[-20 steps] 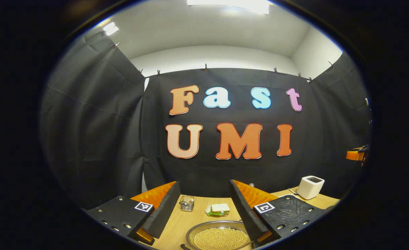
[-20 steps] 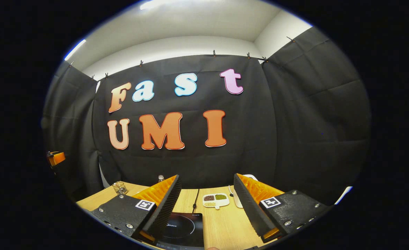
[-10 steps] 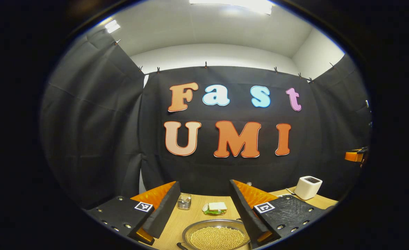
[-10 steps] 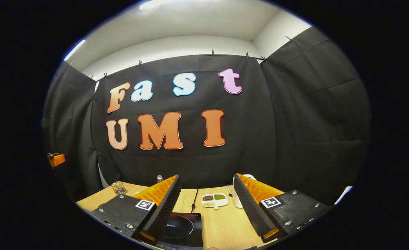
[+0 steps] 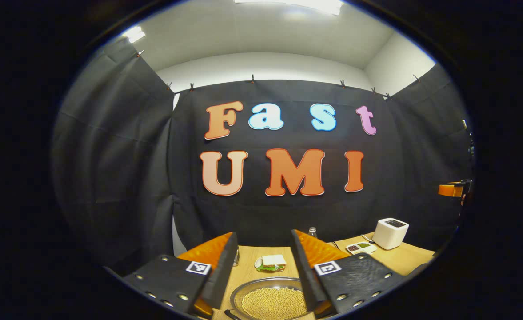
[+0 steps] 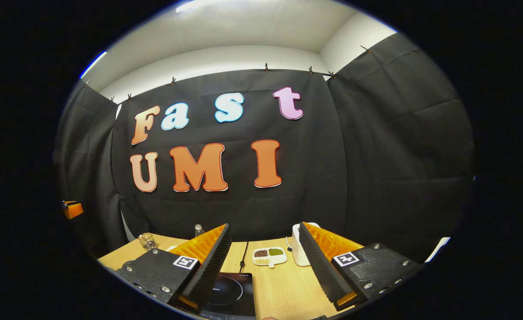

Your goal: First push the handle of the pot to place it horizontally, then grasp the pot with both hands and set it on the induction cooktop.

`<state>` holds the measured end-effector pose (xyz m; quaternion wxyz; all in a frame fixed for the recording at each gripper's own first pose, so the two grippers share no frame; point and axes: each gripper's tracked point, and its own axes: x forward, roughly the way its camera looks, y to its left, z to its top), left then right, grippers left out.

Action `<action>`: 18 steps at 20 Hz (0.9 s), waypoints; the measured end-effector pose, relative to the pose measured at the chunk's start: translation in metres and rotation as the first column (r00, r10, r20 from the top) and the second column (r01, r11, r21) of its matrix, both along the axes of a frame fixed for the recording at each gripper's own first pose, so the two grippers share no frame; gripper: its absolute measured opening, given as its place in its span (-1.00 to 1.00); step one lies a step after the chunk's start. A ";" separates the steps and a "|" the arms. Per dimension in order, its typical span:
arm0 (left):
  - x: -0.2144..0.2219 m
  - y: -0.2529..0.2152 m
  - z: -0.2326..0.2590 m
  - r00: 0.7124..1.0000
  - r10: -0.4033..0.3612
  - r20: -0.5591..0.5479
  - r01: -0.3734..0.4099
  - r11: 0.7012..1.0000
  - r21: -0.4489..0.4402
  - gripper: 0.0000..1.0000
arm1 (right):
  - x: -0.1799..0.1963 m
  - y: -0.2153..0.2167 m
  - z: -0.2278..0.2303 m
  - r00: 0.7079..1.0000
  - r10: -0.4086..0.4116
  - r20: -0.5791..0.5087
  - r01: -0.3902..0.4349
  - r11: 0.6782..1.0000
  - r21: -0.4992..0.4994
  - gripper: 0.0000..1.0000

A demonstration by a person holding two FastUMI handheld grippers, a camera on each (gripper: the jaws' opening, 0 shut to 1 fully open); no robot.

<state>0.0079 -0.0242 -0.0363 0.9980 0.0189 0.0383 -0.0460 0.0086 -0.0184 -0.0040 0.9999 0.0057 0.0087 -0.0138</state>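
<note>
A metal pot (image 5: 243, 288) filled with yellow beans sits on the wooden table (image 5: 248, 276) at the bottom of the left gripper view. It lies just below and between the fingers of my left gripper (image 5: 263, 238), which is open and holds nothing. A dark stub of its handle (image 5: 228, 314) shows at its near left rim. In the right gripper view the black induction cooktop (image 6: 232, 291) lies flat on the table (image 6: 279, 289), low between the fingers of my right gripper (image 6: 264, 229), also open and holding nothing.
Behind the pot are a sandwich on a plate (image 5: 271, 262), a small bottle (image 5: 312, 232), a divided dish of beans (image 5: 359, 247) and a white appliance (image 5: 390, 233). The right gripper view shows the dish (image 6: 268, 256), the white appliance (image 6: 297, 249), a wire holder (image 6: 146, 241) and a cord (image 6: 243, 258).
Both views have drifted so the scene sits a little further left. In the left gripper view the divided dish has come into sight and the fingers stand slightly closer together.
</note>
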 end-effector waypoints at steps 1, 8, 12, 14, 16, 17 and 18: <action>-0.001 0.000 -0.003 1.000 -0.006 -0.008 0.006 1.000 -0.003 0.08 | 0.000 0.000 -0.001 1.000 0.001 -0.003 -0.001 1.000 0.000 0.90; -0.004 0.001 -0.037 0.997 -0.012 -0.081 0.012 1.000 -0.011 -0.84 | 0.006 0.001 -0.007 1.000 0.008 -0.011 -0.008 1.000 0.006 0.90; -0.012 0.003 -0.068 0.990 -0.020 -0.140 0.019 1.000 -0.002 -0.95 | 0.011 0.006 -0.010 1.000 0.015 -0.016 -0.015 1.000 -0.003 0.90; -0.018 0.004 -0.084 0.986 -0.018 -0.165 0.018 1.000 -0.001 -0.94 | 0.013 0.009 -0.012 1.000 0.022 -0.021 -0.022 1.000 -0.001 1.00; -0.023 0.006 -0.100 0.982 -0.013 -0.190 0.014 1.000 0.007 -0.94 | 0.015 0.012 -0.015 0.999 0.026 -0.026 -0.026 1.000 -0.002 1.00; -0.028 0.007 -0.110 0.978 -0.009 -0.208 0.010 1.000 0.005 -0.94 | 0.015 0.012 -0.016 0.999 0.025 -0.027 -0.026 1.000 -0.003 1.00; -0.032 0.007 -0.120 0.973 -0.014 -0.229 0.013 1.000 -0.005 -0.94 | 0.016 0.013 -0.017 0.999 0.027 -0.028 -0.027 1.000 -0.004 1.00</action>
